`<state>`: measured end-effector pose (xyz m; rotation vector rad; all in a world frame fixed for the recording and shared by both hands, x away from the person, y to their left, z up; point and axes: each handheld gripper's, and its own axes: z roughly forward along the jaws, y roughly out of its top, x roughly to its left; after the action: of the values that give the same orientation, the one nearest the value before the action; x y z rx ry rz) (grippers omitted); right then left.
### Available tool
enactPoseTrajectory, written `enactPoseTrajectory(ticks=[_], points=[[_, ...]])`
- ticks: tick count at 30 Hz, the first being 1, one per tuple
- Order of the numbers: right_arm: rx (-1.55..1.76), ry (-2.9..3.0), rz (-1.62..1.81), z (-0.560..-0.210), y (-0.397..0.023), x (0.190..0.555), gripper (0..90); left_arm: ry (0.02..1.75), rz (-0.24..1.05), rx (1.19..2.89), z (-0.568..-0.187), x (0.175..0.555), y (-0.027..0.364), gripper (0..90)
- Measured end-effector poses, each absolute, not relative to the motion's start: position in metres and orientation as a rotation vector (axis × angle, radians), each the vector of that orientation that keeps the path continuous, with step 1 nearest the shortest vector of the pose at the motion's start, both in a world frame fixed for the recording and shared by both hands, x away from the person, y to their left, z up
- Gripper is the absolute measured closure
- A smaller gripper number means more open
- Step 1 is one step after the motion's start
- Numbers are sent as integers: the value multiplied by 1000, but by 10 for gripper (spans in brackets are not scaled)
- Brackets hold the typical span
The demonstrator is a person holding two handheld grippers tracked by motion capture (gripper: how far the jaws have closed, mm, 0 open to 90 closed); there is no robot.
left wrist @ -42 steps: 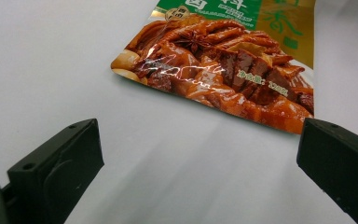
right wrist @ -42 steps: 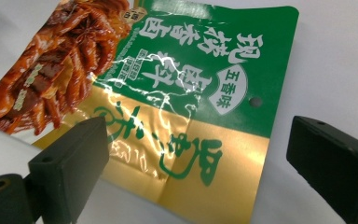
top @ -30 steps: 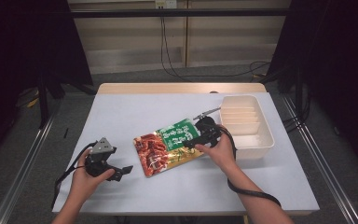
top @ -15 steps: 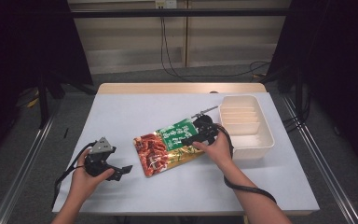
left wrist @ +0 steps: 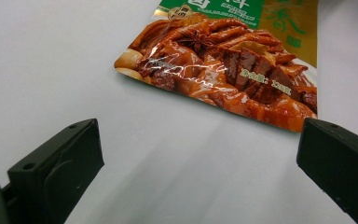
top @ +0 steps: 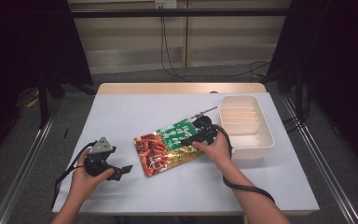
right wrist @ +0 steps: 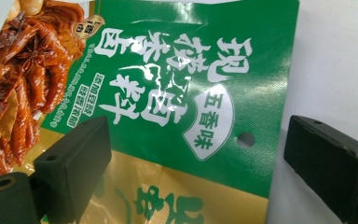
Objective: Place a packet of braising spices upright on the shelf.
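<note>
White table (top: 121,116) carries a flat snack packet (top: 170,144); your right tool (top: 196,136) straddles its green end, spread to grab, while your left tool (top: 116,171) waits unclenched nearby.

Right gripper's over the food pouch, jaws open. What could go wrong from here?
1. The pouch lies flat on the table; the right gripper, jaws open over its green end, may skid on the glossy film instead of catching an edge.
2. A push might slide the pouch toward the open left gripper.

Packet (top: 170,145) lies mid-table (top: 121,116), tray (top: 247,123) at its right.
</note>
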<state>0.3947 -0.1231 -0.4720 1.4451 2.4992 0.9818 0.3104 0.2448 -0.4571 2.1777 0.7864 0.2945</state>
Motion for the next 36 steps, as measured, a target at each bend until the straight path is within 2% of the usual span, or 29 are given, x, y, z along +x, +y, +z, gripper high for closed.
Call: enactPoseTrajectory(ticks=[30,32,36], points=[[1435,2530,1023,-463,-122,392,148,780,295,2157,-454,311,244,7],[1446,2532,1057,-462,-122,392,198,782,293,2154,-455,311,244,8],[1465,2530,1050,-460,-122,392,231,788,285,2148,-455,311,244,8]])
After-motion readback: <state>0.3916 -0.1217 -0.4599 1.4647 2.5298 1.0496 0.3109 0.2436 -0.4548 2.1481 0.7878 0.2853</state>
